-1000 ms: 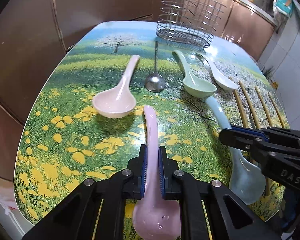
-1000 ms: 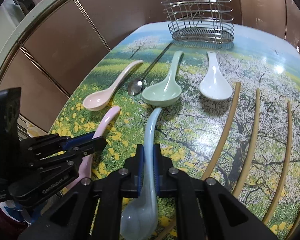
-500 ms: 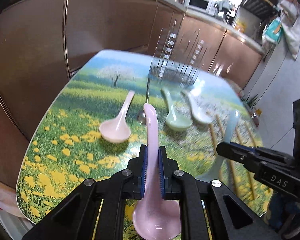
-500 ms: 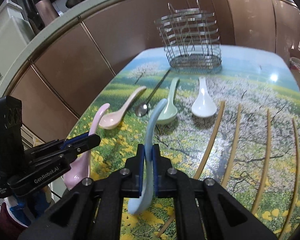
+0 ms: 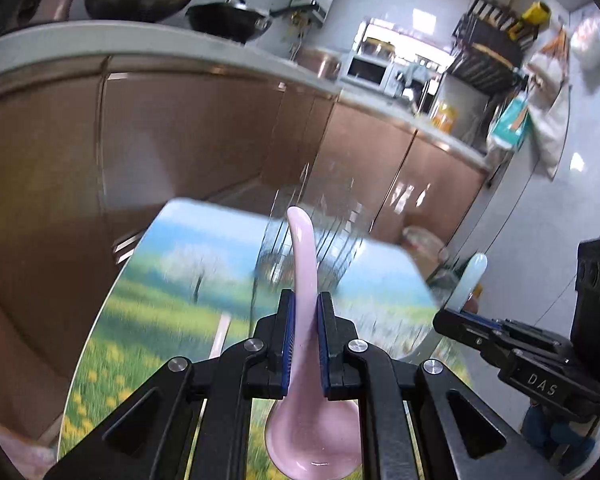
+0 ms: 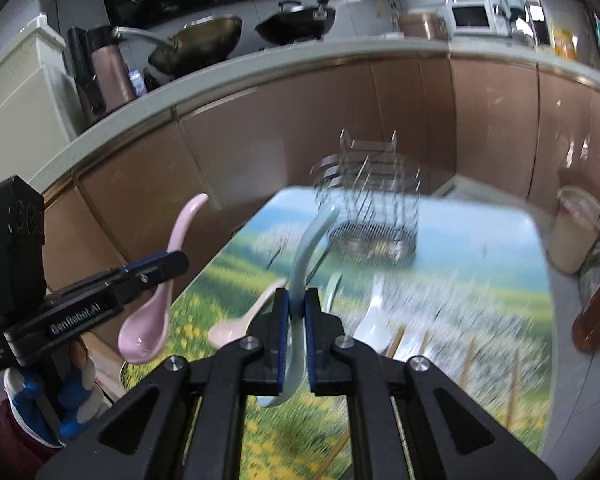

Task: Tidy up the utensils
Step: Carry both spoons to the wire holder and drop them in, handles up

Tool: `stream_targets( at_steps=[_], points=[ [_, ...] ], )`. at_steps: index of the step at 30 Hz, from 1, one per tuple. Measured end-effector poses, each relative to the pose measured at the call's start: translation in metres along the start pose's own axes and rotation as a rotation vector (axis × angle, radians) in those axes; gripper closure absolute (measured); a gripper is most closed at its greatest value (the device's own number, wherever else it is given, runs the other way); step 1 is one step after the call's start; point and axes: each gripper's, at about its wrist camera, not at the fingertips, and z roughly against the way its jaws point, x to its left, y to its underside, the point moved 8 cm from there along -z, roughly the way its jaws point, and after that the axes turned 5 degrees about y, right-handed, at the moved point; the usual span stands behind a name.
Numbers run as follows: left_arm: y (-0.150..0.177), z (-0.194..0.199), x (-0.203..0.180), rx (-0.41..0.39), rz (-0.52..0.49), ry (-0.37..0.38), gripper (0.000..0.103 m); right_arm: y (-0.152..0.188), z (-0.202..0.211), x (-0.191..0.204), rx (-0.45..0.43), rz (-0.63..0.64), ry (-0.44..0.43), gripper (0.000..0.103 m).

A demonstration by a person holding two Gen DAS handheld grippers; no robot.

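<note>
The left claw (image 5: 304, 300) pinches the pink spoon (image 5: 306, 280) by its handle, bowl hanging toward the camera. The right claw (image 6: 296, 296) is clamped on the pale blue spoon (image 6: 304, 256) likewise. Both spoons, flat on the counter (image 6: 480, 248) a second ago, are now lifted clear. The wire rack (image 6: 372, 220) stands at 12 o'clock, blurred.
</note>
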Motion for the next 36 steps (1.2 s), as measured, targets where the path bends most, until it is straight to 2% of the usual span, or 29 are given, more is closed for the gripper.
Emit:
stream_targets(
  at_steps=[5,11,17,26,36],
  points=[
    [-0.052,-0.02,-0.004,-0.043,-0.005,0.022,0.093,-0.054,-0.001,-0.014,-0.067,0.012,0.065,0.096],
    [-0.108,-0.072,0.002,-0.087,0.018,0.01,0.093,-0.103,-0.026,-0.037,-0.115,0.021,0.143,0.096],
    [-0.135,-0.121,0.008,-0.104,0.026,0.001,0.093,-0.135,-0.064,-0.062,-0.142,0.02,0.199,0.096],
    [-0.138,-0.176,0.019,-0.118,0.065,-0.017,0.093,-0.148,-0.11,-0.077,-0.175,0.087,0.318,0.096],
    [-0.115,-0.201,0.027,-0.161,0.054,-0.109,0.093,-0.115,-0.151,-0.074,-0.123,0.136,0.342,0.096]
  ],
)
